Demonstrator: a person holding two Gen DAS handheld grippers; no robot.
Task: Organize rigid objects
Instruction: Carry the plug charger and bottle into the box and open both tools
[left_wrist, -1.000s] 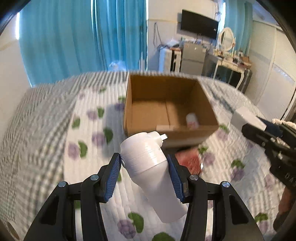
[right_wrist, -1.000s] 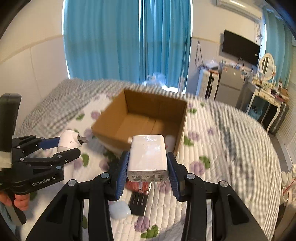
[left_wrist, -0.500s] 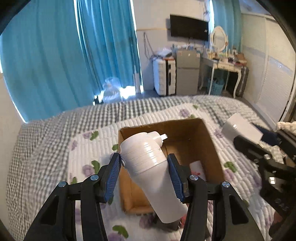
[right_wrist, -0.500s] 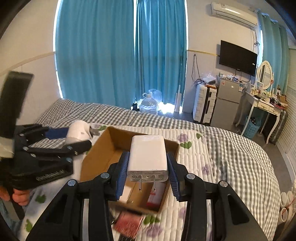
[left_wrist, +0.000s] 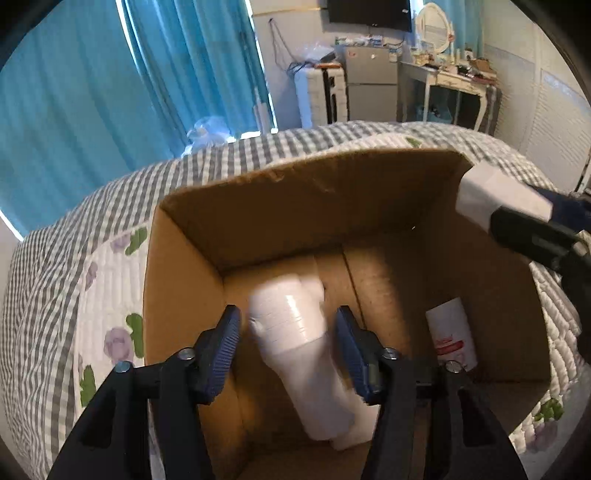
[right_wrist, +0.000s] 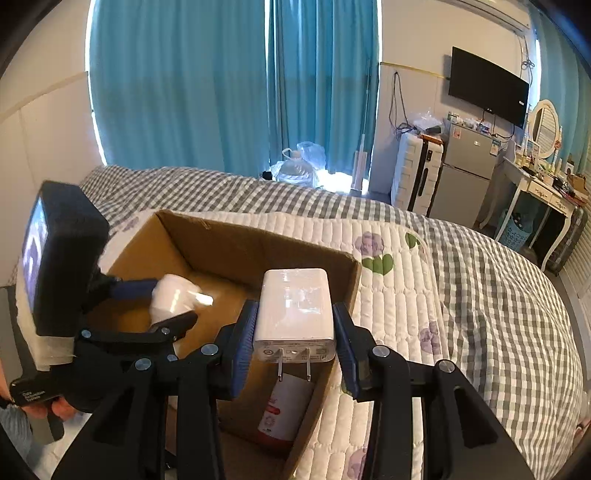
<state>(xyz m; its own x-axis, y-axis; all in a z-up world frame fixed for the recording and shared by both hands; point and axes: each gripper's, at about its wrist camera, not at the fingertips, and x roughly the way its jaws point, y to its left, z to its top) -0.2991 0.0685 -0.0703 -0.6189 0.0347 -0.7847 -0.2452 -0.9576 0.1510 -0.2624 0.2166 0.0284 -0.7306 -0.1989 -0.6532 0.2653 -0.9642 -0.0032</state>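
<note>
Cardboard is the destination here: an open brown cardboard box (left_wrist: 295, 206) sits on the bed's white quilt with purple flowers (right_wrist: 406, 295), and both tools are gathered over it so each item can go straight in. The left gripper (left_wrist: 290, 332) hangs above the left half of the box, pointing down into it, with its blue ribbed pads (left_wrist: 229, 343) standing slightly apart. The white ridged plastic bottle with a small spout (left_wrist: 295, 343) lies between them, a thin gap showing on either side. It is motion-blurred, so it appears to have been let go and to be dropping toward the box floor; whether it has landed I cannot tell. Releasing it low inside the walls keeps it from bouncing out. Along the right wall of the box a red-and-white cylindrical container (left_wrist: 450, 336) already lies on its side, which leaves the left and middle of the floor free for the bottle. The right gripper (right_wrist: 295, 325) is clamped on a white rectangular plug-in charger (right_wrist: 295, 314), with the pads pressing its two flat sides and the two metal prongs pointing back toward the camera. It is held level just above the box's right corner, over the red-and-white container. My reading is that it waits there, clear of the left tool, so the two drops do not collide. The charger looks next to go in.
</note>
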